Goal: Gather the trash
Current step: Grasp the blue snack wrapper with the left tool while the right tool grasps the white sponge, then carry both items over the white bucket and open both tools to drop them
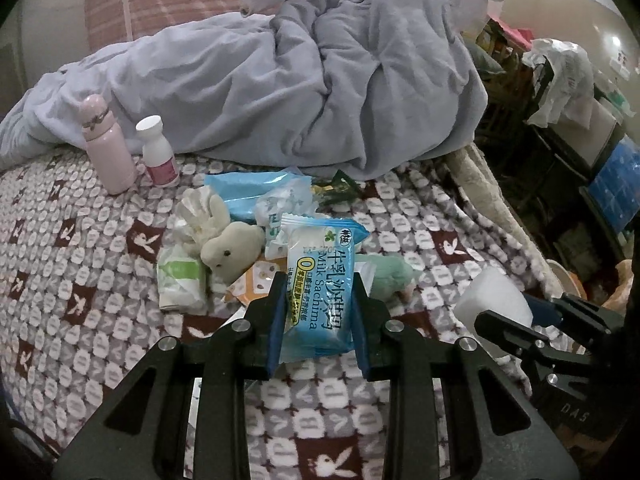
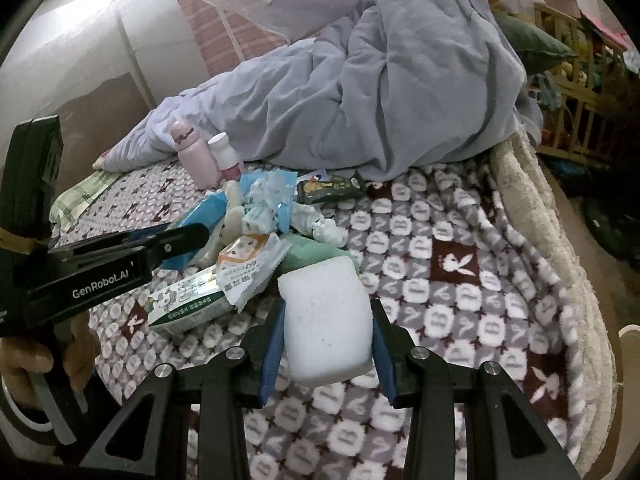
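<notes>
One crumpled grey quilt (image 1: pixel 320 92) is seen at twelve o'clock on the fleecy patterned blanket (image 1: pixel 80 248). Two bottles (image 1: pixel 110 148) stand at ten o'clock. A glossy blue wrapper (image 1: pixel 320 280) is pinched by the left gripper (image 1: pixel 320 304); a white, perhaps foam, block (image 2: pixel 326 320) is clamped by the right gripper (image 2: pixel 328 332).

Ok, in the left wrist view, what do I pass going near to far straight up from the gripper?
Left gripper, shut on the blue Milk Sachima packet → white crumpled wrapper → flat blue wrapper → bunched grey-blue duvet → plaid pink sheet at the back.
</notes>
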The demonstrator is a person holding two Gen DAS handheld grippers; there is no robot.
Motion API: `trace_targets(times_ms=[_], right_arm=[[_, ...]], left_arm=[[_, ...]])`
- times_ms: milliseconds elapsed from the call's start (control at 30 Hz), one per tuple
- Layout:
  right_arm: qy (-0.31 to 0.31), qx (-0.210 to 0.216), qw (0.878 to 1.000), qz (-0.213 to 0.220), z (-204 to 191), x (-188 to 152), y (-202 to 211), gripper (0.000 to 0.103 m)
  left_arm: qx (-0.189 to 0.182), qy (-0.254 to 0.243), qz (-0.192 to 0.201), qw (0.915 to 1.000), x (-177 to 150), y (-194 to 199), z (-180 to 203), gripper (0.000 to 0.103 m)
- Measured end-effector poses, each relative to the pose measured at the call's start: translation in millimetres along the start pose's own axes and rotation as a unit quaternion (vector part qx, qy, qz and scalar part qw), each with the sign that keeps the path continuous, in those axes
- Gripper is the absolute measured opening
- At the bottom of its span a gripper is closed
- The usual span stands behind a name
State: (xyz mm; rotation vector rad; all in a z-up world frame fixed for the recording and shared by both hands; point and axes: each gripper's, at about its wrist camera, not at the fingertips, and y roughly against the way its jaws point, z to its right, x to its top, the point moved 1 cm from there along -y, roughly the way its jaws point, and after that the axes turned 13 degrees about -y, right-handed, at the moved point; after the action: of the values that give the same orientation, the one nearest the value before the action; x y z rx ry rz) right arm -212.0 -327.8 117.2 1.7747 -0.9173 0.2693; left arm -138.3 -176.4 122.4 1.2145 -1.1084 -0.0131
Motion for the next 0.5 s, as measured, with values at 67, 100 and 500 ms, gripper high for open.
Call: trace_targets(times_ms=[67, 100, 500], right_arm=[[-0.003, -0.001, 1.000, 0.005, 3, 1, 3, 0.039], [-0.005, -0.001, 1.000, 0.007, 4, 1, 5, 0.039], [-0.024, -0.019, 0.999, 0.024, 30, 4, 22, 0.039]], left_arm=[[0.001, -0.003, 0.001, 1.0000, 1, 1, 4, 0.026], [0.002, -0.005, 0.002, 1.0000, 2, 1, 6, 0.026], [-0.004, -0.026, 0.007, 0.9996, 11, 0, 39, 0.026]])
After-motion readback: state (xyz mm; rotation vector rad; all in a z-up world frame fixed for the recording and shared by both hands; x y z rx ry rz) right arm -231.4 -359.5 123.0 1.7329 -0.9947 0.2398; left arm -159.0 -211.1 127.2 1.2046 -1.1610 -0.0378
